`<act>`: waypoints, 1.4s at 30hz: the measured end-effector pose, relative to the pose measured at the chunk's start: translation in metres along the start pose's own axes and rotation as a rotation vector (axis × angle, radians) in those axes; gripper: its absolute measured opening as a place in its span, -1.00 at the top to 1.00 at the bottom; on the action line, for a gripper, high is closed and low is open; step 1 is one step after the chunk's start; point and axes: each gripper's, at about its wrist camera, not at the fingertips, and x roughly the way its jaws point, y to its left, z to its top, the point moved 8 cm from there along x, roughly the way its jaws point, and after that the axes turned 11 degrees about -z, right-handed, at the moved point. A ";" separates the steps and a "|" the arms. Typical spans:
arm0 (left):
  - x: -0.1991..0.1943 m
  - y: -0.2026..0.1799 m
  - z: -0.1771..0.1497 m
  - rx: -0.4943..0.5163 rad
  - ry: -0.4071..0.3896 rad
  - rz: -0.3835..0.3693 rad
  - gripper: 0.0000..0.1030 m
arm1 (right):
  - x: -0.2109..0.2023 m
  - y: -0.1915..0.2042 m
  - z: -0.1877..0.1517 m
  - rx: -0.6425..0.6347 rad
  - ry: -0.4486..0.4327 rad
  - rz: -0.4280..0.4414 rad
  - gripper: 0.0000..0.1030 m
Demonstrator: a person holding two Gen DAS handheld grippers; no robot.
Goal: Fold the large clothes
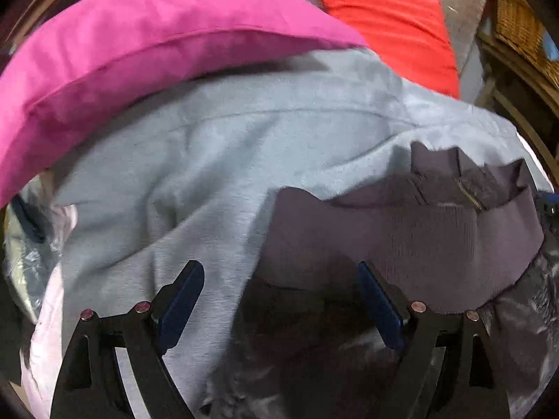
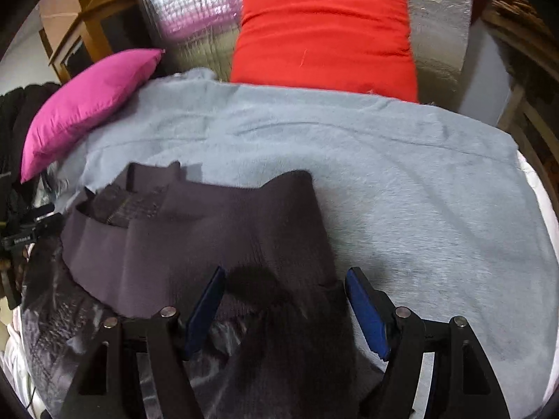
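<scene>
Blurring hides the dark garment's (image 2: 195,237) folds beneath both open grippers

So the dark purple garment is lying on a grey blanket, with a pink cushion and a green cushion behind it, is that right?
Not quite. The second cushion is red, not green, as the right wrist view shows. The rest holds: the dark purple garment lies on the grey blanket, with the pink cushion behind it.

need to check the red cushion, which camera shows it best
The right wrist view: the red cushion appears nearly whole, propped behind the grey blanket. The left wrist view shows only part, cut off by the pink cushion.
</scene>
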 end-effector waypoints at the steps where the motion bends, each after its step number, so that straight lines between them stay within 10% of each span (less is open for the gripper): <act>1: 0.002 -0.003 -0.001 0.016 -0.001 0.004 -0.38 | 0.002 0.002 0.001 -0.009 -0.002 -0.005 -0.41; 3: 0.009 -0.005 -0.005 0.014 0.023 0.017 0.50 | 0.003 0.004 0.001 -0.010 0.005 -0.007 0.01; 4: 0.010 -0.004 -0.005 0.002 0.025 0.022 0.55 | 0.004 0.002 0.000 -0.013 0.017 -0.021 0.52; 5: 0.009 -0.003 -0.004 0.002 0.011 0.024 0.59 | 0.005 -0.001 -0.001 -0.018 0.025 -0.040 0.62; 10: -0.012 0.018 0.001 -0.090 -0.114 0.050 0.67 | -0.017 -0.007 0.014 -0.018 -0.057 -0.080 0.69; 16: 0.015 0.043 -0.015 -0.214 -0.076 0.069 0.65 | 0.020 -0.033 0.002 0.123 -0.009 -0.128 0.71; 24: 0.023 0.040 -0.013 -0.162 -0.065 0.179 0.42 | 0.039 -0.039 -0.004 0.198 0.022 -0.127 0.65; 28: -0.010 0.035 -0.006 -0.169 -0.126 0.238 -0.33 | 0.029 -0.045 -0.005 0.222 0.034 -0.158 -0.33; 34: -0.101 0.028 -0.004 -0.232 -0.303 0.292 -0.40 | -0.043 -0.054 0.001 0.273 -0.073 -0.164 -0.34; 42: -0.155 -0.120 -0.079 -0.034 -0.429 0.102 -0.49 | -0.150 0.067 -0.068 0.037 -0.243 -0.040 -0.41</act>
